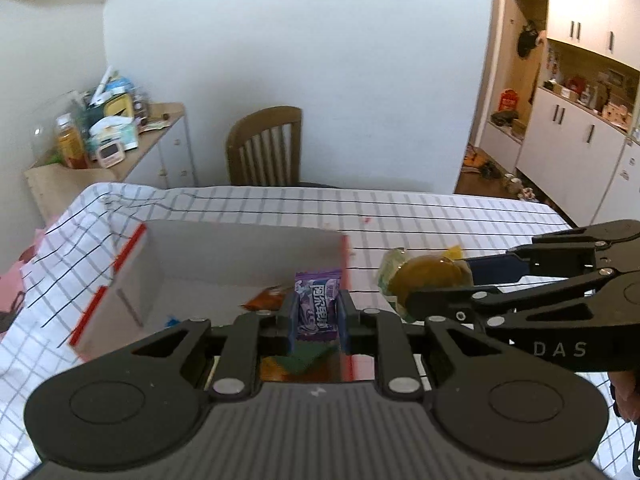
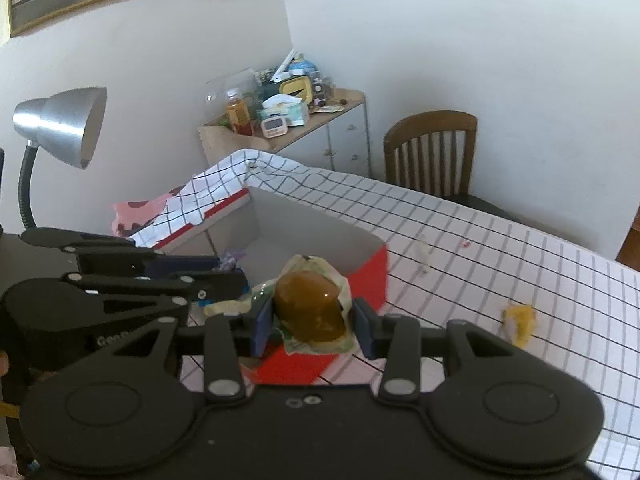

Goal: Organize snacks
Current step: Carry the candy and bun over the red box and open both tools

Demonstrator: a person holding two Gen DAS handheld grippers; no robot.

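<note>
My left gripper (image 1: 318,314) is shut on a purple candy packet (image 1: 316,306) and holds it over the open red-and-white cardboard box (image 1: 132,248). My right gripper (image 2: 314,326) is shut on a wrapped brown bun-like snack (image 2: 310,308) at the box's right red wall (image 2: 374,276). The right gripper also shows in the left wrist view (image 1: 460,280), holding the brown snack (image 1: 430,280) just right of the box. The left gripper shows in the right wrist view (image 2: 228,276), over the box. Inside the box lie an orange packet (image 1: 264,300) and other wrappers.
A yellow snack (image 2: 518,322) lies on the checked tablecloth (image 2: 520,264) to the right. A wooden chair (image 1: 266,148) stands behind the table. A cluttered sideboard (image 1: 104,128) is at the far left. A silver desk lamp (image 2: 56,120) stands left of the box.
</note>
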